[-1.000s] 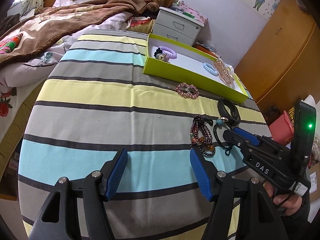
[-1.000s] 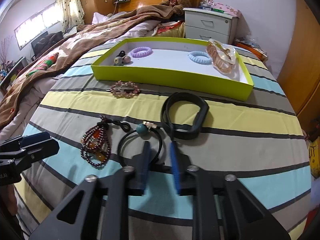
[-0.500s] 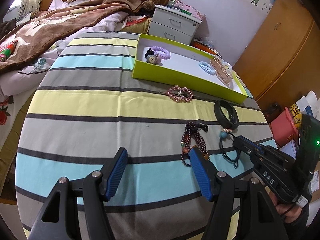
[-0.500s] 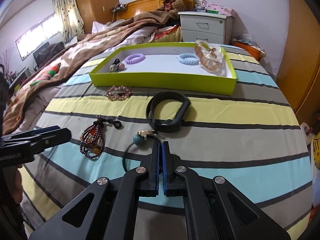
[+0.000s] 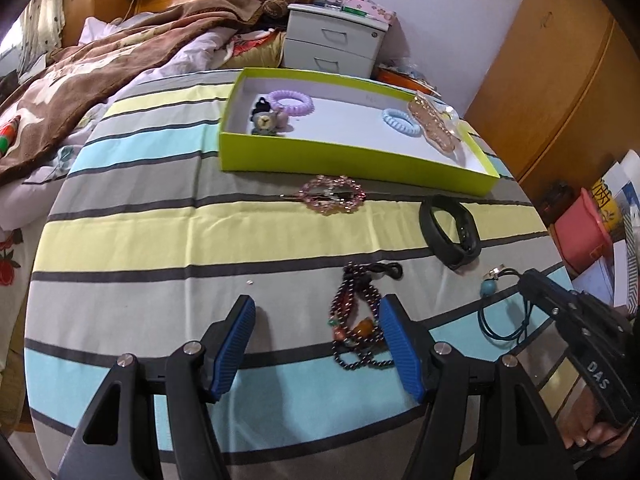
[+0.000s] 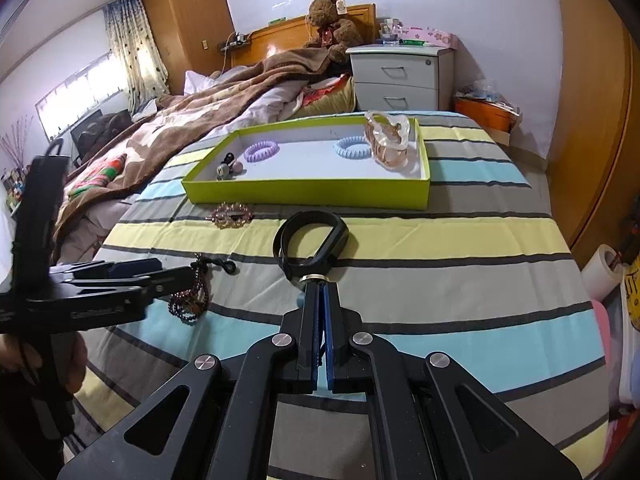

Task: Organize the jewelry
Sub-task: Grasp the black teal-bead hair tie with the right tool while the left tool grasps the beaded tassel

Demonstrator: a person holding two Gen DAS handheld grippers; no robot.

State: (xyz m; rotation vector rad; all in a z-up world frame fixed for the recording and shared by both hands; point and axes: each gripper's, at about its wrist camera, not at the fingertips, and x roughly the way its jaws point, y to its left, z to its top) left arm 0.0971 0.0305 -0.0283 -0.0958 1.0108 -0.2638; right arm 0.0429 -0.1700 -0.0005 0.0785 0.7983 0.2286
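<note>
My right gripper (image 6: 319, 286) is shut on a dark cord bracelet (image 5: 505, 322). Its teal bead (image 5: 489, 288) hangs off the fingertips, just above the striped cloth. Just beyond them lies a black band (image 6: 312, 242). My left gripper (image 5: 318, 344) stands open low over the cloth. A dark beaded bracelet (image 5: 356, 320) lies by its right finger (image 5: 400, 348), untouched. A pink jewelled clip (image 5: 332, 194) lies before the lime-green tray (image 5: 352, 158). The tray holds a purple coil tie (image 5: 291, 100), a blue coil tie (image 5: 400, 120), a clear claw clip (image 6: 387, 140) and small bobbles (image 5: 266, 120).
The striped cloth covers a table whose edge curves round near both grippers. A bed with a brown blanket (image 6: 208, 120) lies to the left. A white nightstand (image 6: 400, 76) stands behind the tray. A wooden wardrobe (image 6: 592, 128) and a red bin (image 5: 580, 228) are on the right.
The right gripper has shut on the cord bracelet and lifted it a little off the cloth. The left gripper has drifted right, so the beaded bracelet now lies beside its right finger.
</note>
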